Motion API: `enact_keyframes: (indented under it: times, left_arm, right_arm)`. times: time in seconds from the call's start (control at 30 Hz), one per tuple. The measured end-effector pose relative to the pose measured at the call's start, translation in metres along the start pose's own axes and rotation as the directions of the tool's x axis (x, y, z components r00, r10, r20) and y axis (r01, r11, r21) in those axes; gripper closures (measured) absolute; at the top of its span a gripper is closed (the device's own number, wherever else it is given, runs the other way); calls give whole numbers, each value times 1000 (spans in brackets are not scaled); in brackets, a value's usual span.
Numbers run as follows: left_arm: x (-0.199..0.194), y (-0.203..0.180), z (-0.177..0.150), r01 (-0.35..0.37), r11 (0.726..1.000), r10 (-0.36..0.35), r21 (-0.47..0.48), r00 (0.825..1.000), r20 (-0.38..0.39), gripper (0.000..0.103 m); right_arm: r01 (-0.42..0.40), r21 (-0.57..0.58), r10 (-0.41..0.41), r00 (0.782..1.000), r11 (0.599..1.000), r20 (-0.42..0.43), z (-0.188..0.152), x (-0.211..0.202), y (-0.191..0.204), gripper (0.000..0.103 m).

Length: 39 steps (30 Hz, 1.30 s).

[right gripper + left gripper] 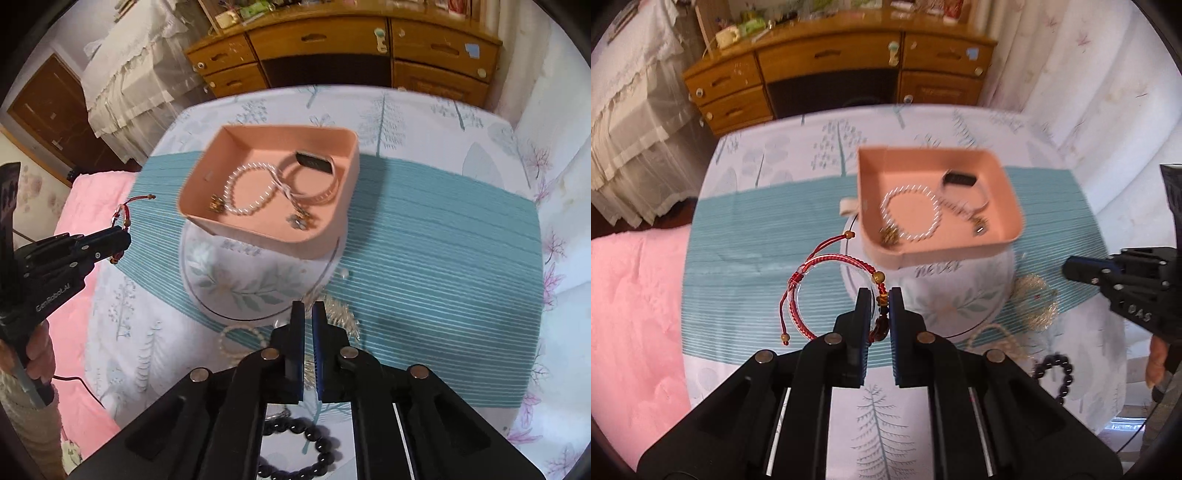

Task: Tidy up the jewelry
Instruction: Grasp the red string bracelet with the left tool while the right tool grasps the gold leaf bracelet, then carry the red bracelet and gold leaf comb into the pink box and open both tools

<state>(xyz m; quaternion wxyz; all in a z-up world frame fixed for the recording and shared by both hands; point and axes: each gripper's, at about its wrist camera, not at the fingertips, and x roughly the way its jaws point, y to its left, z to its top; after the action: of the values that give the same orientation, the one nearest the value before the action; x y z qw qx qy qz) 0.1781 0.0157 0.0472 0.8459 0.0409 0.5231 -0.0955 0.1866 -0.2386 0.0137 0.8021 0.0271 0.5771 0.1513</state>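
Quilt [635, 295], pink, lies at the far left beside the tablecloth [746, 236] with its teal stripes and tree print. The left gripper [879, 299] has its jaws pressed onto a red cord bracelet [827, 273], pinched at its gold bead and dark charm; the loop and its knotted tails hang out to the left of the fingers, above the cloth. In the right wrist view the same gripper shows at the left edge with the red cord sticking out of its tips, and a hand [37, 350] in a knit sleeve holds its handle. Past the tips sits a pink tray [1012, 192], tilted on a round white base [960, 295]. In the tray lie a pearl bracelet [910, 212] with a gold clasp and a white band [964, 192] with a dark face. Right of the base, a gold chain [1034, 302] lies heaped on the cloth, with a beige bead string [997, 339] and a black bead bracelet [1056, 373] nearer the camera. The right gripper [308, 314] has its jaws almost together over the gold chain; whether a strand is caught between them cannot be told. Behind stands a wooden desk [831, 59].
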Motion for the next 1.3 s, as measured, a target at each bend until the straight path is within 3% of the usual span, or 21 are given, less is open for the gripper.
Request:
enact_keyframes:
  times: [0.17,0.33,0.6,0.83,1.03,1.2,1.3]
  left_arm:
    - [-24,-14,2,27,999,-28,20,999,41,96]
    - [-28,-22,-1,36,999,-37,26,999,39,96]
    - [-20,-15,-6,49,999,-49,14,998,27,96]
    - [-10,-9,-11,69,998,-69,7,998,7,96]
    - [-6,-8,-12,79,997,-79,5,997,3,96]
    - [-3,-8,-14,85,996,-85,7,996,-4,96]
    - [-1,-9,-15,87,996,-87,11,996,-7,96]
  right_arm:
    - [-2,-44,3,1000,999,19,2,-21,22,99]
    - [-14,-72,7,996,997,-94,-6,-2,36,97]
    - [-48,62,59,979,997,-196,-18,39,24,97]
    - [-42,124,67,976,991,-209,-20,62,17,83]
    - [-11,149,43,976,989,-215,-21,71,16,83]
    - [42,108,-22,983,993,-184,-20,78,29,83]
    - [87,62,-76,984,994,-163,-22,79,37,92]
